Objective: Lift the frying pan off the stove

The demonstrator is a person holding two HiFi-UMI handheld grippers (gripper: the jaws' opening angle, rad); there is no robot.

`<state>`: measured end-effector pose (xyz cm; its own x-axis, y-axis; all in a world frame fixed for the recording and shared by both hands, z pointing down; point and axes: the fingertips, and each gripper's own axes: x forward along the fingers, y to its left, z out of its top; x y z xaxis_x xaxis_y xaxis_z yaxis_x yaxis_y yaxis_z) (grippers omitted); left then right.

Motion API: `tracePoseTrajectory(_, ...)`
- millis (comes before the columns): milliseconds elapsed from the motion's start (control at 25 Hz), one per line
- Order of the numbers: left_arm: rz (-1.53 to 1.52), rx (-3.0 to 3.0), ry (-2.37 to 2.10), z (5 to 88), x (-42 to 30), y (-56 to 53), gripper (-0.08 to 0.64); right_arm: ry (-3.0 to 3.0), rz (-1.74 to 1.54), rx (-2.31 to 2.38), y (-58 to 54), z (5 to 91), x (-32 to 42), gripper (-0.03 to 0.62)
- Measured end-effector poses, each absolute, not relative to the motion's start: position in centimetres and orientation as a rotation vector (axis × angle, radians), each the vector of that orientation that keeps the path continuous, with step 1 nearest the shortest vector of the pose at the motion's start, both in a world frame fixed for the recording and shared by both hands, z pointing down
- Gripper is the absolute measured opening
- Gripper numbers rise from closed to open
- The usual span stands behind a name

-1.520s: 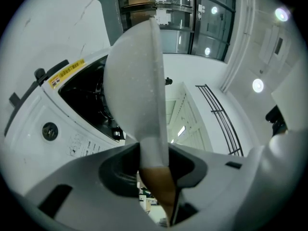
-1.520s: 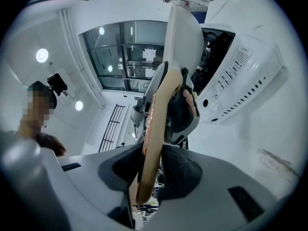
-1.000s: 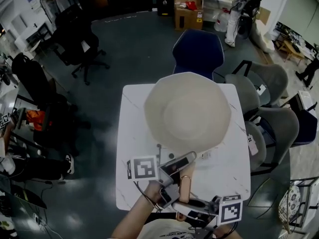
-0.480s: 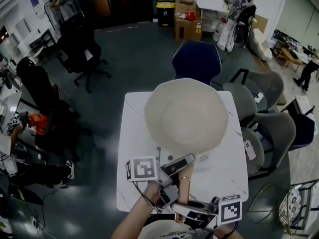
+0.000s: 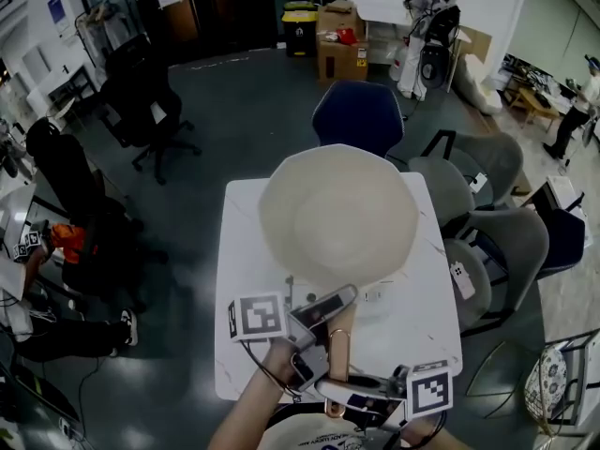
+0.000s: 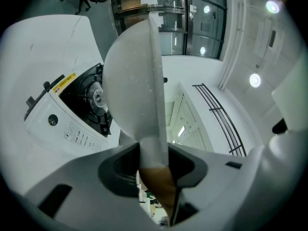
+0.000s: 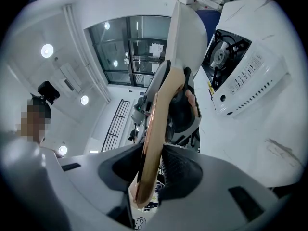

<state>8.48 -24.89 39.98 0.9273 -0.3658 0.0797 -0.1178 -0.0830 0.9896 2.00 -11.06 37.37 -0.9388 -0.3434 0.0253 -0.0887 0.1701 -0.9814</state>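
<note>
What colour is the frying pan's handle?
Tan, wood-like brown; the handle shows best in the right gripper view.

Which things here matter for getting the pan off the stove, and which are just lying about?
In the job: pan, its handle held by left gripper and right gripper; stove; table.
Lying about: blue chair, grey chairs, black chair, boxes.

White table [image 5: 236, 261]; blue chair [image 5: 358, 118] at far edge; grey chairs [image 5: 514, 242] right; cardboard box [image 5: 337, 56] beyond.
</note>
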Motion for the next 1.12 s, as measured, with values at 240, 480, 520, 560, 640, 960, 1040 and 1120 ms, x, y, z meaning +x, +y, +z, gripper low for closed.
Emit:
tracePoseTrajectory(240, -0.205, 1.642, -0.375, 40.11, 8.65, -24.61, 0.160, 2.232, -1.862, -0.418, -10.83, 37.33, 2.14, 0.123)
tracePoseTrajectory(480, -0.203, 1.629, -0.370, 40.43, 8.65, -24.39, 0.160, 2.233, -1.864, -0.408, -10.65, 37.37, 2.03, 0.123)
tracePoseTrajectory(520, -0.203, 1.627, -0.369, 40.46, 8.67, -24.34, 0.161, 2.234, -1.865, -0.409, -10.61, 37.39, 2.03, 0.123)
tracePoseTrajectory(560, -0.203, 1.625, -0.368, 40.48, 8.66, -24.31, 0.160, 2.235, -1.867, -0.410, -10.56, 37.44, 2.03, 0.123)
tracePoseTrajectory(640, -0.204, 1.625, -0.367, 40.50, 8.62, -24.29, 0.160, 2.230, -1.870, -0.413, -10.54, 37.48, 2.00, 0.123)
tracePoseTrajectory(960, -0.200, 1.625, -0.357, 40.66, 8.77, -24.61, 0.160, 2.218, -1.874, -0.415, -10.94, 37.57, 2.00, 0.123)
tracePoseTrajectory(1040, -0.203, 1.623, -0.358, 40.65, 8.72, -24.80, 0.160, 2.221, -1.872, -0.417, -11.11, 37.56, 2.01, 0.123)
tracePoseTrajectory(1120, -0.205, 1.619, -0.357, 40.72, 8.65, -24.93, 0.161, 2.215, -1.873, -0.422, -11.29, 37.57, 1.96, 0.123)
